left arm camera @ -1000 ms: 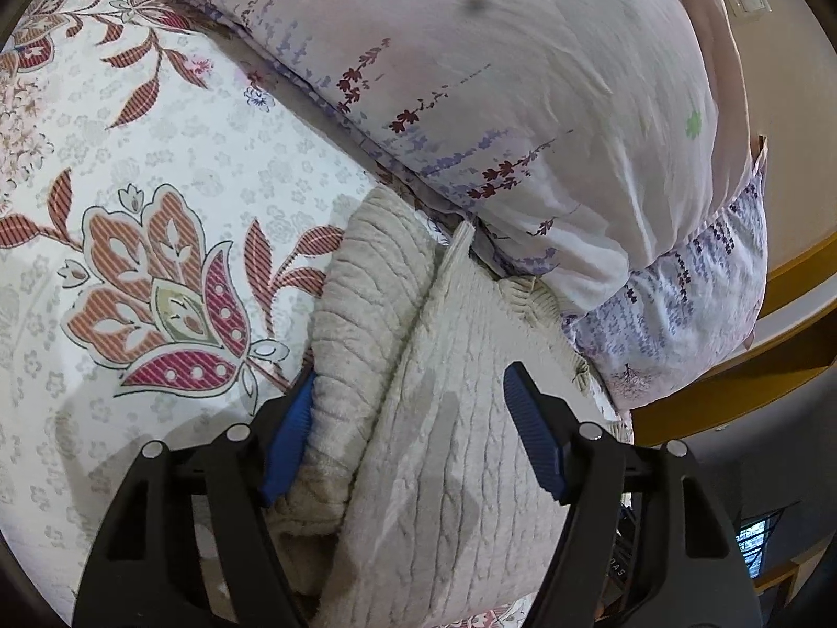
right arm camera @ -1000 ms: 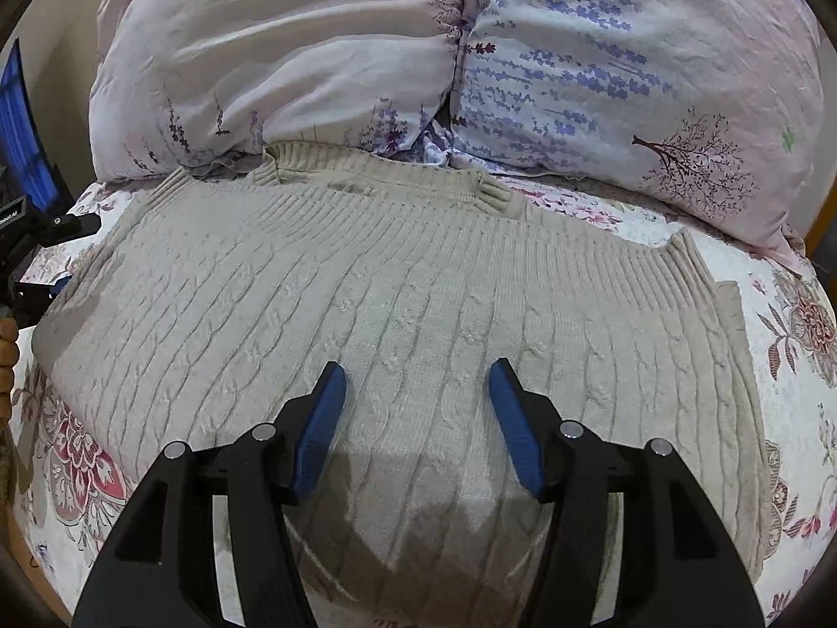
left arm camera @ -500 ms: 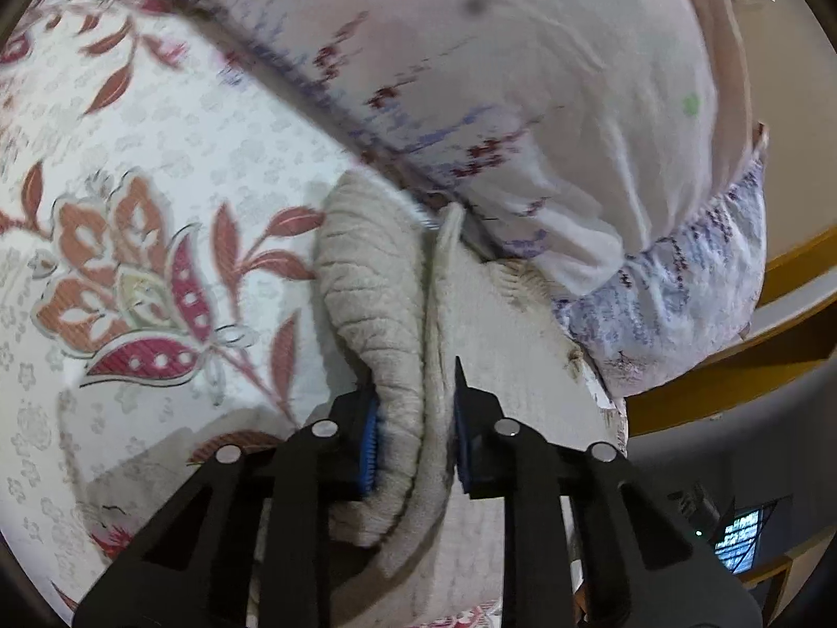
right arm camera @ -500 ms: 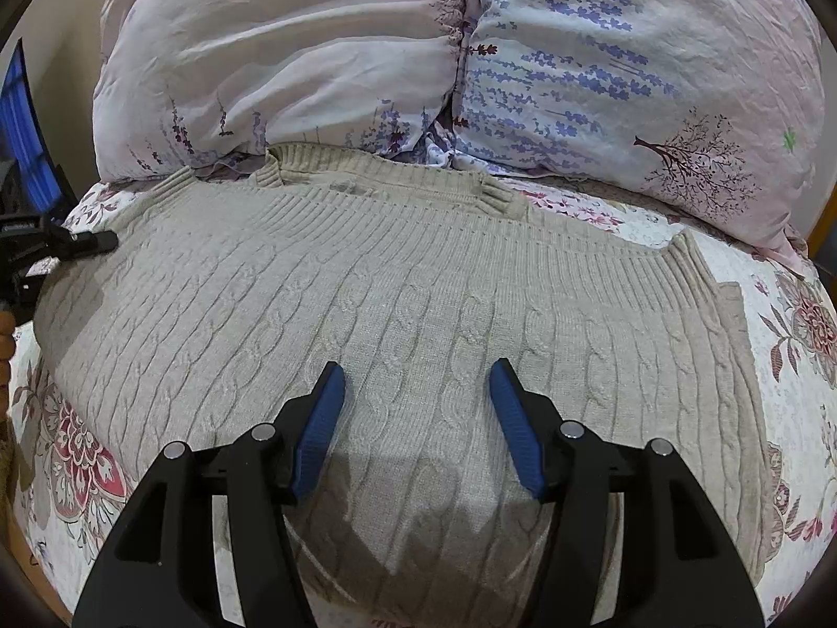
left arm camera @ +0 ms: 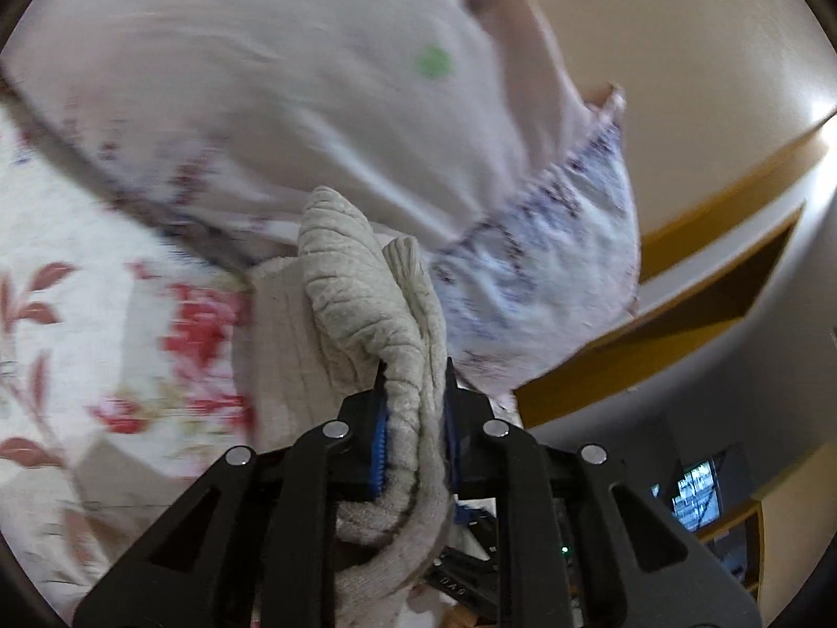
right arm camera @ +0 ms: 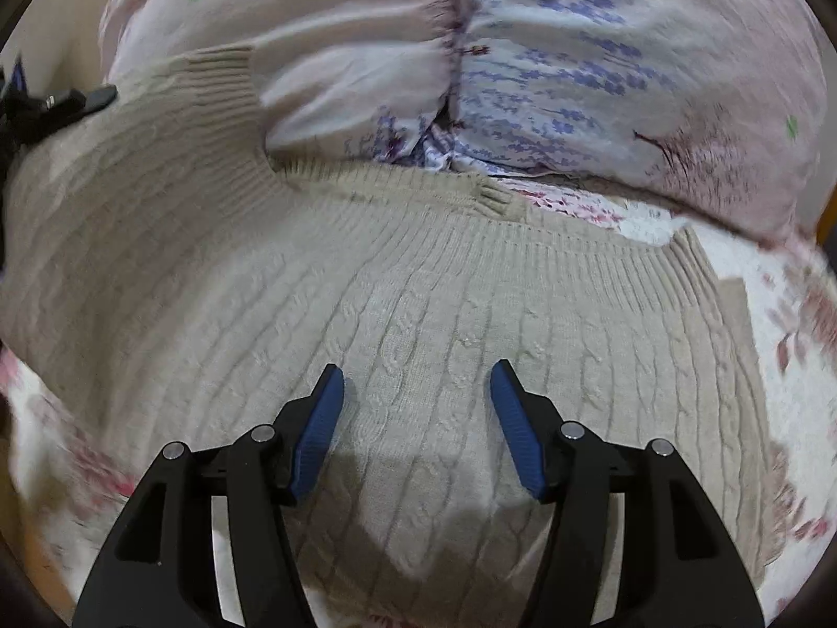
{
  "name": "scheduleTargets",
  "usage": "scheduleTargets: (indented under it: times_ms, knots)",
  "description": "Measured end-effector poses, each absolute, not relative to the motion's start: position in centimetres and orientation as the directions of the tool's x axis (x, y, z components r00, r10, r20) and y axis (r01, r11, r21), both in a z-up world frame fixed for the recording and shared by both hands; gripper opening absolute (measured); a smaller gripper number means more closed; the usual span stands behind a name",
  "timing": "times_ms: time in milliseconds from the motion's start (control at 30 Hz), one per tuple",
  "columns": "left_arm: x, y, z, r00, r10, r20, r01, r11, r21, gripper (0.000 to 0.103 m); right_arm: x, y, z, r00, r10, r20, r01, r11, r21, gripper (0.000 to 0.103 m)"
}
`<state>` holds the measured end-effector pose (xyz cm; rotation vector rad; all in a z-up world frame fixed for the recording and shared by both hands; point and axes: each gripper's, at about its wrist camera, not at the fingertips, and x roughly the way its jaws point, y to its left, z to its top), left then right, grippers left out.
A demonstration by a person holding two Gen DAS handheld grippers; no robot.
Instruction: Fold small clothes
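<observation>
A beige cable-knit sweater (right arm camera: 397, 303) lies spread on the bed in the right wrist view. My left gripper (left arm camera: 413, 382) is shut on the sweater's bunched left edge (left arm camera: 361, 293) and holds it lifted off the bed. In the right wrist view that left gripper (right arm camera: 78, 102) shows at the far left, with the sweater's left side raised up against the pillows. My right gripper (right arm camera: 416, 382) is open and empty, low over the middle of the sweater, its blue pads either side of a cable rib.
Two floral pillows (right arm camera: 601, 68) lean at the head of the bed behind the sweater. A floral bedsheet (left arm camera: 104, 324) covers the mattress. A wooden headboard ledge (left arm camera: 706, 261) and a small lit screen (left arm camera: 696, 492) lie to the right in the left wrist view.
My left gripper closed on the sweater's left edge and lifted it up and inward. The sweater's left side rose off the bed. My right gripper stayed open over the middle.
</observation>
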<state>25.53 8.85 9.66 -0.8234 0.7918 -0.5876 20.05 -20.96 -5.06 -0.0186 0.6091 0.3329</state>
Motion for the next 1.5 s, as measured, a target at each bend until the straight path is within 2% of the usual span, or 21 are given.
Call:
scheduleTargets:
  times_ms: [33,233,333,500,567,600,633,700,767,833,1000,1067,1167,1233,1367,1467,1500]
  knots:
    - [25.6,7.7,10.1,0.568,-0.737,-0.367,0.177,0.545,-0.820,0.016,19.8,-22.3,-4.7,0.770,0.330,-0.547,-0.301,0.943,0.145,0.060]
    - [25.6,0.0,10.8,0.482,-0.817,-0.315,0.292,0.489,-0.822,0.016,18.2,-29.0,-3.6,0.806,0.353,-0.475,-0.229,0.926,0.300,0.063]
    - [25.5,-4.6,9.0,0.414,-0.845,-0.338,0.309,0.480,-0.821,0.016,17.7,-32.9,-3.4,0.830,0.333,-0.447,-0.170,0.915,0.366,0.064]
    - [26.1,-11.2,3.8,0.272,-0.860,-0.431,0.244,0.495,-0.834,0.017,17.2,-37.8,-4.4,0.838,0.329,-0.435,-0.090,0.869,0.486,0.063]
    - [26.0,-12.8,3.1,0.215,-0.886,-0.411,0.256,0.458,-0.852,0.015,17.2,-38.9,-4.5,0.836,0.344,-0.429,-0.083,0.851,0.519,0.063]
    - [26.0,-13.2,3.4,0.203,-0.894,-0.399,0.264,0.442,-0.857,0.019,17.2,-39.2,-4.5,0.834,0.354,-0.422,-0.090,0.843,0.530,0.063]
    - [25.7,-13.1,4.0,0.202,-0.900,-0.386,0.284,0.431,-0.856,0.034,17.1,-39.5,-4.3,0.832,0.372,-0.411,-0.102,0.832,0.546,0.063]
    - [25.0,-11.9,5.6,0.242,-0.895,-0.374,0.332,0.439,-0.835,0.055,17.2,-39.8,-4.2,0.822,0.410,-0.395,-0.129,0.810,0.572,0.063]
    - [24.4,-10.5,6.9,0.293,-0.876,-0.383,0.369,0.473,-0.800,0.064,17.6,-39.6,-4.0,0.789,0.482,-0.381,-0.176,0.771,0.612,0.063]
    - [24.1,-8.5,8.2,0.382,-0.812,-0.441,0.379,0.573,-0.727,0.076,18.3,-39.1,-4.0,0.750,0.540,-0.383,-0.208,0.741,0.638,0.063]
    - [23.1,-4.3,7.8,0.532,-0.600,-0.598,0.274,0.790,-0.549,0.077,20.7,-37.2,-4.8,0.634,0.635,-0.441,-0.205,0.688,0.696,0.063]
    - [23.2,-3.2,6.6,0.533,-0.563,-0.631,0.238,0.816,-0.527,0.077,21.7,-36.8,-5.5,0.600,0.643,-0.476,-0.165,0.682,0.713,0.063]
    - [23.6,-2.9,4.5,0.490,-0.551,-0.675,0.212,0.827,-0.522,0.077,22.6,-36.4,-6.2,0.566,0.677,-0.470,-0.152,0.646,0.748,0.061]
    - [23.4,-3.1,3.4,0.459,-0.554,-0.695,0.217,0.828,-0.517,0.076,23.0,-36.1,-6.3,0.545,0.705,-0.454,-0.169,0.622,0.764,0.053]
    - [23.8,-3.9,2.2,0.399,-0.600,-0.694,0.240,0.798,-0.552,0.075,24.9,-36.3,-7.5,0.514,0.752,-0.413,-0.136,0.546,0.826,0.048]
    - [23.9,-4.1,1.9,0.389,-0.603,-0.697,0.244,0.797,-0.553,0.075,25.8,-36.8,-7.7,0.514,0.772,-0.374,-0.122,0.497,0.859,0.038]
    - [24.0,-4.0,1.9,0.387,-0.605,-0.695,0.241,0.795,-0.557,0.075,26.1,-36.7,-7.8,0.514,0.767,-0.383,-0.119,0.506,0.854,0.030]
